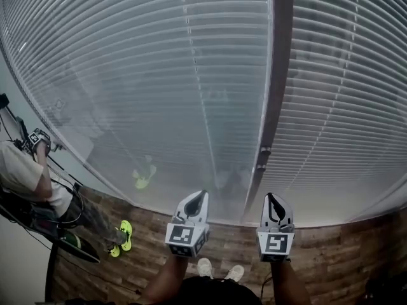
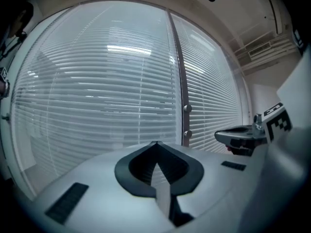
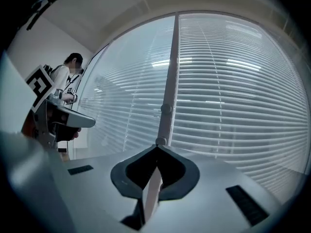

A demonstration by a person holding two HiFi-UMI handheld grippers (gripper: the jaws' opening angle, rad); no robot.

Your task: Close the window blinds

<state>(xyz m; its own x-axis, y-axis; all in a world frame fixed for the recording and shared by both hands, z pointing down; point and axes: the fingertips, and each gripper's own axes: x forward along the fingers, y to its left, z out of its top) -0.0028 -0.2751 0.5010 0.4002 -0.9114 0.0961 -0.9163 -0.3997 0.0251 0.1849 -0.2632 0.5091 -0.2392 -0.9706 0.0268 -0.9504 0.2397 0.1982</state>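
Right, your left tongs [image 1: 202, 196] and right tongs [image 1: 270, 197] are pinched together, empty; the blinds [image 1: 159, 75] hang just ahead. Spread one pair, then search beside the frame [image 1: 275, 94] for whatever turns them.

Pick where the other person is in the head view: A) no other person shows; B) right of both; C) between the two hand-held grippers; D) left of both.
D: the person is at the picture's left edge, well left of the left hand-held gripper and the right hand-held gripper.
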